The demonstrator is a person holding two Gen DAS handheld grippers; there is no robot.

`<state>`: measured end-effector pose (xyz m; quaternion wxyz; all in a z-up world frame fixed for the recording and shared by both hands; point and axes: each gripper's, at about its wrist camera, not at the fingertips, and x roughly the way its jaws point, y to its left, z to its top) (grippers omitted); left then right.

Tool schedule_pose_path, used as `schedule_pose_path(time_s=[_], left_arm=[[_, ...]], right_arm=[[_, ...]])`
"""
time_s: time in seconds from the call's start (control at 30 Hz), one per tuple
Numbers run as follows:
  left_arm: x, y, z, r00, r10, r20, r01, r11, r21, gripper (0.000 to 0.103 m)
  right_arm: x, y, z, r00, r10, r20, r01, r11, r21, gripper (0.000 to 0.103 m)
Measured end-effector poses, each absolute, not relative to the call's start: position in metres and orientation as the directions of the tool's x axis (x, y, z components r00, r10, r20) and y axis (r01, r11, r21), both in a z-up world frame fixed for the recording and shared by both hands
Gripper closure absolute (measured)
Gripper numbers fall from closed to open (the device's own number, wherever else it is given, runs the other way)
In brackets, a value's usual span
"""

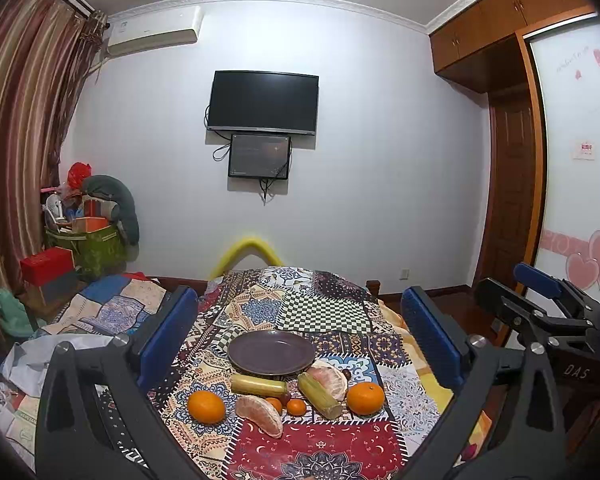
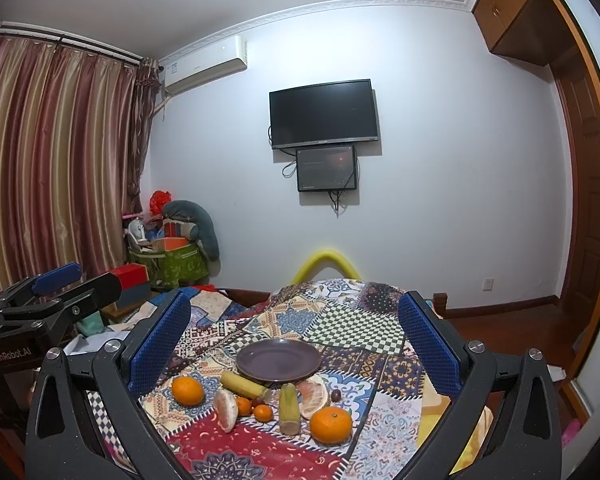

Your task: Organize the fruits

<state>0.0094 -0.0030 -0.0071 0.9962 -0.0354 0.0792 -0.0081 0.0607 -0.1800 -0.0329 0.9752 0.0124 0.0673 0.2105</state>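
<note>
Nearest the lens, left gripper (image 1: 300,336): blue pads spread wide, nothing between them, held above the near edge of the table (image 1: 340,308). Same for the right gripper (image 2: 294,338) (jaws fully apart, empty), raised over the near edge as well. Side by side, well apart from the fruit below.

On the patchwork cloth (image 2: 260,452), toward the table's middle: an empty purple plate (image 1: 271,352). Just in front of the plate, clustered between it and the near edge:
- a yellow-green cane piece (image 1: 258,385) lying crosswise, close against the plate's front rim;
- a second cane piece (image 1: 319,395) lying at an angle, leaning by a peeled pomelo chunk (image 1: 330,378) that sits just beside the plate's right front rim;
- a large orange (image 1: 206,407) on the left side of the cluster;
- another large orange (image 1: 365,399) on the right side;
- a pomelo segment (image 1: 260,415) nearest the front edge, just beside two small oranges (image 1: 296,407);
- a small dark fruit (image 2: 335,395) right of the pomelo chunk (kind unclear), another dark one half hidden among the small oranges.

Beyond the far edge: yellow foam arch (image 1: 246,254). On the wall: dark TV (image 1: 263,103), smaller screen (image 1: 259,156) below. Curtains (image 2: 52,168) at left.
</note>
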Motion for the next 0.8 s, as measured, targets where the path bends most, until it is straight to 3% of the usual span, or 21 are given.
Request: schedule_pose_path(time_s=[0.8], left_arm=[[0.0114, -0.0039, -0.0099, 0.987, -0.023, -0.160, 0.011, 0.997, -0.073, 0.000]], right_arm=[[0.0602, -0.1794, -0.0344, 0.902, 0.412, -0.127, -0.408, 0.911, 0.055, 0.000]])
